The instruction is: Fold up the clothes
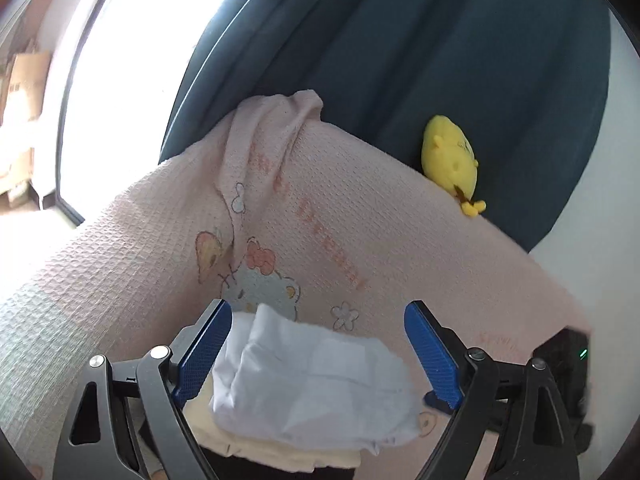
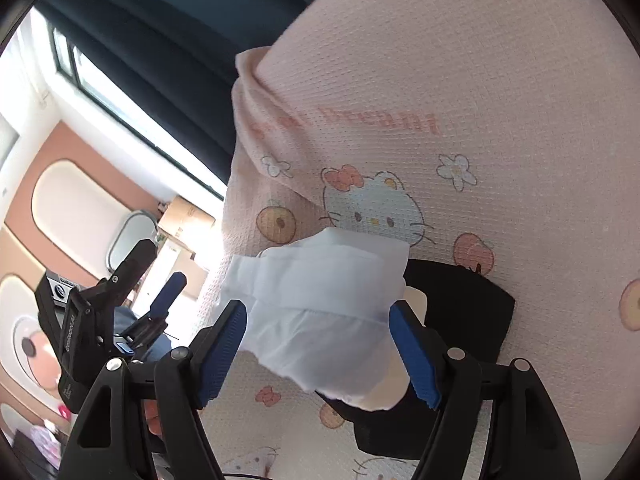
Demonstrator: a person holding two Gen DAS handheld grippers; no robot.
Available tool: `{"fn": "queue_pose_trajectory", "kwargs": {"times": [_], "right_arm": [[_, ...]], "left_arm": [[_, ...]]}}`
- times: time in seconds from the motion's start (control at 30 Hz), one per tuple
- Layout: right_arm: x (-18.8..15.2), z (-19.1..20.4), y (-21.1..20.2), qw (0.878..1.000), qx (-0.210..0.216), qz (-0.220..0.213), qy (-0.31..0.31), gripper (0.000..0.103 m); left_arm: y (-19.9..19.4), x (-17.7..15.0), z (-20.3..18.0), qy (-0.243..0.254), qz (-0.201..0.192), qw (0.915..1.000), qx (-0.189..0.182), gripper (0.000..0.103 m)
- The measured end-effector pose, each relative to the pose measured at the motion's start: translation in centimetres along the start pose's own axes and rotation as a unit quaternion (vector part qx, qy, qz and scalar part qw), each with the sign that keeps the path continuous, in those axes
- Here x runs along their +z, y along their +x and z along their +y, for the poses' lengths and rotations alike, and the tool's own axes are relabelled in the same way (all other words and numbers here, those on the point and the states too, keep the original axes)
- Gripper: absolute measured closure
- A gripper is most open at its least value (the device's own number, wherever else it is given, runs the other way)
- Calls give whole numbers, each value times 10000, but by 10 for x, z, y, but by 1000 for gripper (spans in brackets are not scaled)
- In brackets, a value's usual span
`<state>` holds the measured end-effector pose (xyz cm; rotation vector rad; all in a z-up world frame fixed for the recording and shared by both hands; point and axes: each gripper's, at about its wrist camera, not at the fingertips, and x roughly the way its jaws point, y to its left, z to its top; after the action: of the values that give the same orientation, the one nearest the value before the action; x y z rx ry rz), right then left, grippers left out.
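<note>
Both my left gripper [image 1: 318, 354] and right gripper [image 2: 318, 350] stand wide open, gripping nothing. The folded white garment [image 1: 308, 384] lies between them atop a cream one [image 1: 280, 454], on the pink blanket [image 1: 360, 220]; beyond, a yellow plush toy [image 1: 452, 160].

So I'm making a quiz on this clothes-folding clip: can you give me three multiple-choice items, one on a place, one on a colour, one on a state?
1. Where does the white garment lie?
A. on a stack of folded clothes
B. hung over the curtain
C. on the floor

2. What colour is the plush toy?
A. red
B. yellow
C. green

3. How is the left gripper?
A. shut on the white garment
B. open
C. shut on the plush toy

Answers:
1 A, cream and black layers show beneath it on the pink blanket.
2 B, it is plainly yellow.
3 B, its blue pads stand apart.
</note>
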<state>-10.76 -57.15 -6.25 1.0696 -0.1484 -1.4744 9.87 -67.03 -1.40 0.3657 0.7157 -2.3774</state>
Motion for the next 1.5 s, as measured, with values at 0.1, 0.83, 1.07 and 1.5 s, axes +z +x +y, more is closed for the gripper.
{"fn": "queue_pose_trajectory", "kwargs": {"times": [0.1,0.83,1.07,1.5], "right_arm": [[-7,12,-16,9994,-199,22,-272,30],[-169,97,-175,9770,-1188,-124,-1764,26],[-196,96,-218,9733,-1626,-321,-1586,25],[-238,115,-247,9469,-2549,-459,-1905,24]], "left_arm": [[-14,-21,-9,170,101,9996,183,14],[-160,-164,-79,828,721,9888,1012,14],[-191,-184,-104,1079,738,9878,851,14],[-232,-203,-108,1397,657,9818,1102,14]]}}
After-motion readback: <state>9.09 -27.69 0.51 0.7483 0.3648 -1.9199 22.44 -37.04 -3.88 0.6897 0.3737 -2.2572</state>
